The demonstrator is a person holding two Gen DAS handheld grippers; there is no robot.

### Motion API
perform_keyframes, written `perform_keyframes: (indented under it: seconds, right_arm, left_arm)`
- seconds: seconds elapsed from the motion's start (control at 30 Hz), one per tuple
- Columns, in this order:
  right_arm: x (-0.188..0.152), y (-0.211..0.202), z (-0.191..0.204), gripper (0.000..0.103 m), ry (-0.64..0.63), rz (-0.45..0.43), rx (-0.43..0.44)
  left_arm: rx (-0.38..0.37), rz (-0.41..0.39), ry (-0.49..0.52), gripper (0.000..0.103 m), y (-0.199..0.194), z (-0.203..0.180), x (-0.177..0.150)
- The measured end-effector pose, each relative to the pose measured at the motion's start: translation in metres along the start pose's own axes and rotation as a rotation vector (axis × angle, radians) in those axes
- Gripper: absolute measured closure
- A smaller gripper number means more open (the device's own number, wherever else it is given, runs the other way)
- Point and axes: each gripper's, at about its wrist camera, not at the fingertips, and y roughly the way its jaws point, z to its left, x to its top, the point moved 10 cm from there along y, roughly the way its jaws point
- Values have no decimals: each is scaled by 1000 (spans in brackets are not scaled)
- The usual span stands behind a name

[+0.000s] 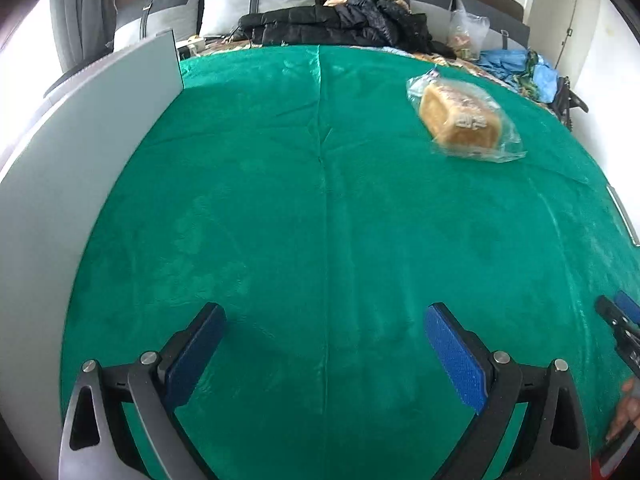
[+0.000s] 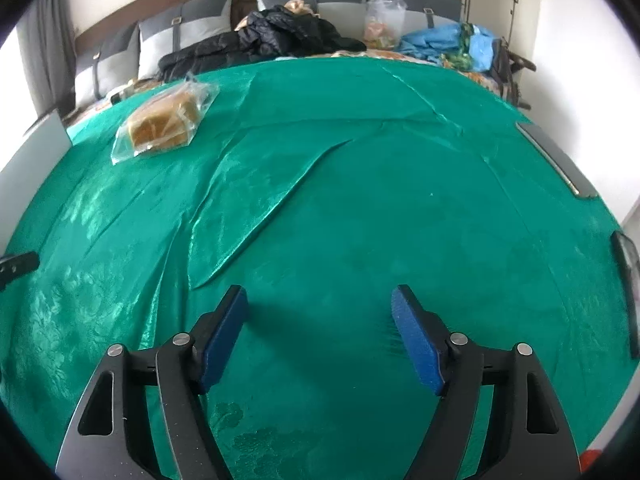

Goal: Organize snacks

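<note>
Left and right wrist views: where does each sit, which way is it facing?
Left wrist: on the left tool, angled down over the green cloth; the bagged bread lies far right; the right tool and a hand show at the edge.
Right wrist: on the right tool, same direction; bread far left.
Shared: cloth, bread, black jacket.

1. Right gripper (image 1: 624, 320) in the left wrist view: cut off by the right edge, jaws unreadable there.
2. Hand (image 1: 628, 404) at the lower right: only partly in view.
3. Bread bag (image 1: 464, 120) label: too blurred to read.
4. Clear bag (image 2: 382, 24) on the sofa: contents unclear.
</note>
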Motion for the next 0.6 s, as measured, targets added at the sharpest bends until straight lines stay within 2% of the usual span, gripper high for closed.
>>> perform_keyframes:
  seconds: [0.13,0.6]
  right_arm:
    - [-2,-2,0,24,4,1,-1]
    - [1,9,-4,20,12,9,-8]
  left_arm:
    - [41,-54,57,2,-1,-1,-5]
    - [30,-50,55,0,2,-1,-3]
